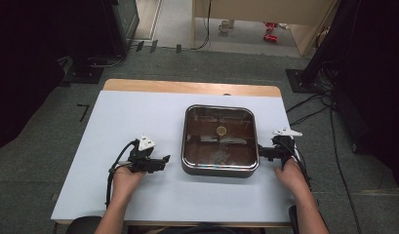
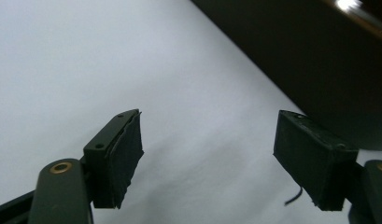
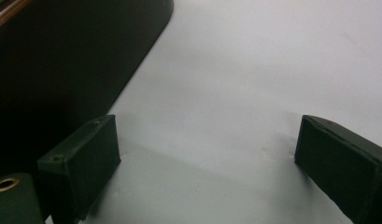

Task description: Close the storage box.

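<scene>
Square dark pan (image 1: 219,140) sits mid-desk (image 1: 124,117), right of centre; left claw (image 1: 164,159) and right claw (image 1: 261,152), both spread and empty, flank its near sides, apparently positioned for a two-sided lift.

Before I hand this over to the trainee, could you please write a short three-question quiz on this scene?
1. True or false: the square pan sits between the left tongs and the right tongs.
2. What lies between the left tongs' jaws? A) a spoon B) nothing C) a cloth
3. What colour is the sheet covering the table?

Key: 1 true; 2 B; 3 white.
</scene>
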`<action>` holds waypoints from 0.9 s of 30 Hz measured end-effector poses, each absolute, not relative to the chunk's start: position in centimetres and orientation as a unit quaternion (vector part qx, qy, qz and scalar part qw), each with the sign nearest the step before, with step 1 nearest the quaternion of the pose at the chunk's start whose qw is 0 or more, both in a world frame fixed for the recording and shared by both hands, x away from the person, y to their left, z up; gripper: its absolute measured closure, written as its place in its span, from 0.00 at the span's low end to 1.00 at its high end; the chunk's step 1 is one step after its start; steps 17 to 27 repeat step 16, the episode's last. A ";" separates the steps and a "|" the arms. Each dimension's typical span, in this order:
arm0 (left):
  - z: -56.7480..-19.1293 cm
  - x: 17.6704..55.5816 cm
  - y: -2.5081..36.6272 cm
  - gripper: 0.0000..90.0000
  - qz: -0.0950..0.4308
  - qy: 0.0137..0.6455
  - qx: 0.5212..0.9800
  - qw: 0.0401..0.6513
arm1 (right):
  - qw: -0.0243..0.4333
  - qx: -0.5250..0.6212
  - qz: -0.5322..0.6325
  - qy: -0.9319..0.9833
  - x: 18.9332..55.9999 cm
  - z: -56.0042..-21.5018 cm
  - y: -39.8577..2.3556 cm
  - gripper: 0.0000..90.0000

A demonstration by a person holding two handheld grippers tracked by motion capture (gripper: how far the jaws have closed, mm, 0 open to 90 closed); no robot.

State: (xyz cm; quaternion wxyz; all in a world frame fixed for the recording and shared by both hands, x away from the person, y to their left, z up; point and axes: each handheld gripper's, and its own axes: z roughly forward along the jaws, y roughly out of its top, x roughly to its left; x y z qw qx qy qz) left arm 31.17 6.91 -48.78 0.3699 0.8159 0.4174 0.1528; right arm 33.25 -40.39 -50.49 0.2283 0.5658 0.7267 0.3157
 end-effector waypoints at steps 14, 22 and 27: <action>-49.9 30.9 6.3 0.22 0.172 0.409 0.819 0.365 | 0.229 0.566 0.316 0.727 33.2 -50.5 -40.4 0.07; -49.9 30.8 6.2 0.21 0.176 0.406 0.821 0.361 | 0.229 0.566 0.316 0.727 33.2 -50.5 -40.4 0.07; -49.9 30.8 6.2 0.21 0.176 0.406 0.821 0.361 | 0.229 0.566 0.316 0.727 33.2 -50.5 -40.4 0.07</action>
